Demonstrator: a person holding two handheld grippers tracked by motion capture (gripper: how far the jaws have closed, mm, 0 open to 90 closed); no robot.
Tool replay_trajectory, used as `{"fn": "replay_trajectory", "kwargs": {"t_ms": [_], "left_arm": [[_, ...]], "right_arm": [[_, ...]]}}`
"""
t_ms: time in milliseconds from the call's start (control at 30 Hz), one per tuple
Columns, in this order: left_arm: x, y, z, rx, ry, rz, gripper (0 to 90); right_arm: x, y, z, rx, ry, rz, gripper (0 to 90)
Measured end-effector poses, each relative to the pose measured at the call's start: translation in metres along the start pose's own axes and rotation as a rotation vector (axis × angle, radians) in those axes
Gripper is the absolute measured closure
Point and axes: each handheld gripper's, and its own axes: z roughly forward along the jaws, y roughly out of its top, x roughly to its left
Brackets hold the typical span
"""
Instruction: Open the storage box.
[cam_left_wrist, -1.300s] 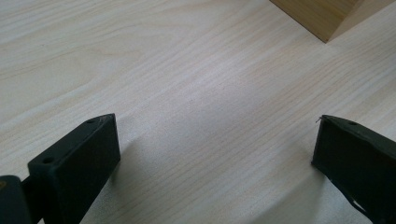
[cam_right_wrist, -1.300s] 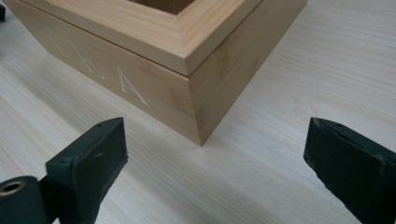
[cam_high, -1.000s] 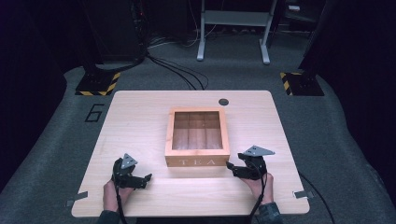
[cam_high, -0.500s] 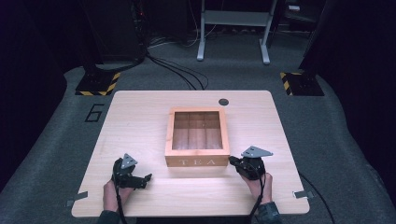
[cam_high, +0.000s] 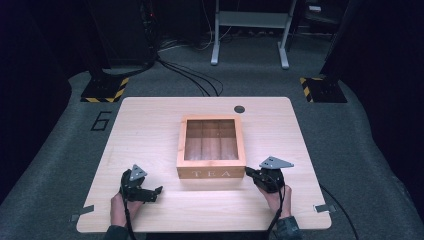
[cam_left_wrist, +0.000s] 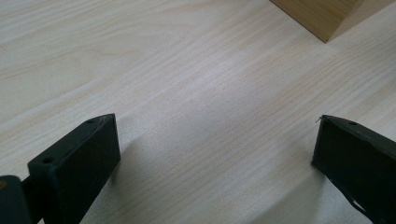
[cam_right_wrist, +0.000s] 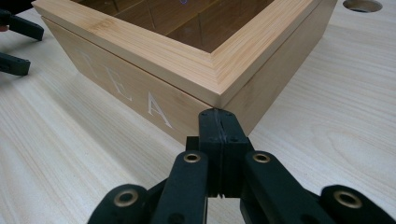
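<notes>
A light wooden box (cam_high: 211, 172) marked TEA stands in the middle of the table, its framed lid down, with dividers showing through the window. My right gripper (cam_high: 248, 171) lies at the box's front right corner. In the right gripper view, the right gripper (cam_right_wrist: 219, 122) is shut with nothing between its pads, its tip just short of the box (cam_right_wrist: 140, 51) corner. My left gripper (cam_high: 155, 194) rests on the table left of the box and points toward it. Seen from the left gripper view, the left gripper (cam_left_wrist: 215, 154) is open over bare wood.
The pale wooden table (cam_high: 150, 130) has a round cable hole (cam_high: 239, 108) behind the box. Black cables run across the grey floor beyond the far edge. The left gripper's jaws (cam_right_wrist: 18, 42) show at the top left of the right gripper view.
The right gripper's jaws have come together and now stand shut and empty. Both hands have stayed where they were.
</notes>
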Motion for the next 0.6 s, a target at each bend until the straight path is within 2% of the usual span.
{"fn": "replay_trajectory", "kwargs": {"t_ms": [600], "left_arm": [[0.0000,0.0001,0.0000,0.001,0.000,0.000,0.4]], "right_arm": [[0.0023,-0.0009,-0.0012,-0.029,-0.015,-0.029,90.0]]}}
